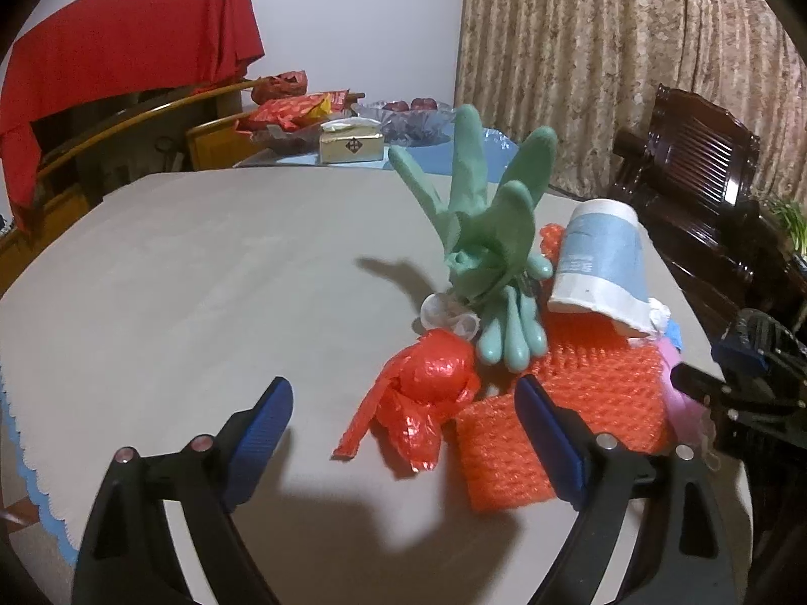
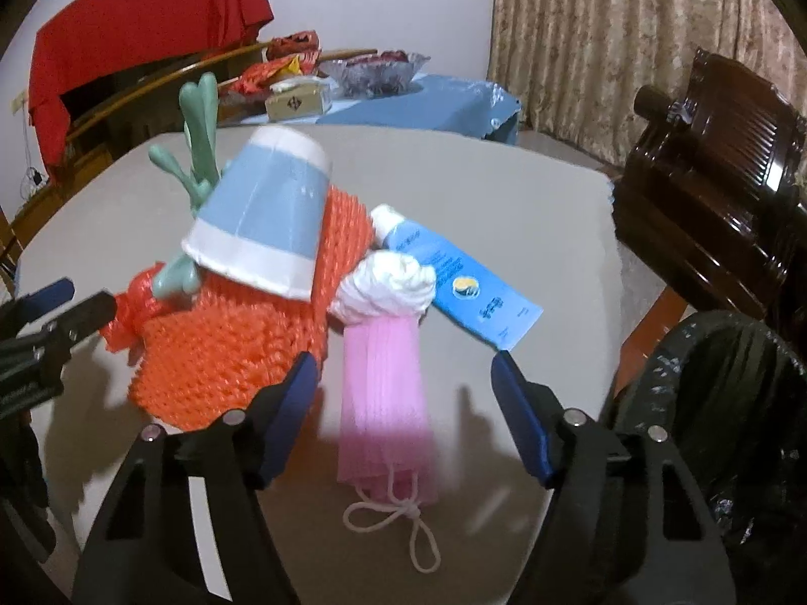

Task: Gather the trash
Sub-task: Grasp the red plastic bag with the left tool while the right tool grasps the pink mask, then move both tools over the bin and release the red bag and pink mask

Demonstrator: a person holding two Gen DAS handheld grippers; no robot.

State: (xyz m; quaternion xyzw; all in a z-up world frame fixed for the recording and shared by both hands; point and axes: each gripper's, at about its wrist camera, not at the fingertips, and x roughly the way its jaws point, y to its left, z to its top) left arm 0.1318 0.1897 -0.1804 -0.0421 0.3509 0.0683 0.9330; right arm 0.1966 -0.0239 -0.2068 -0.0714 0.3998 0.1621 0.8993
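Right hand-held gripper spread partway, empty, straddling pink mask on worktop, left hand-held gripper wide, empty, before red plastic bag, trash pile beside.

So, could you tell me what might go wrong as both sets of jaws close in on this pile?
1. The paper cup lies tipped on the orange foam netting; pulling the netting could roll it off.
2. The pink mask lies partly under the white wad; lifting it may drag the wad and blue tube toward the table edge.
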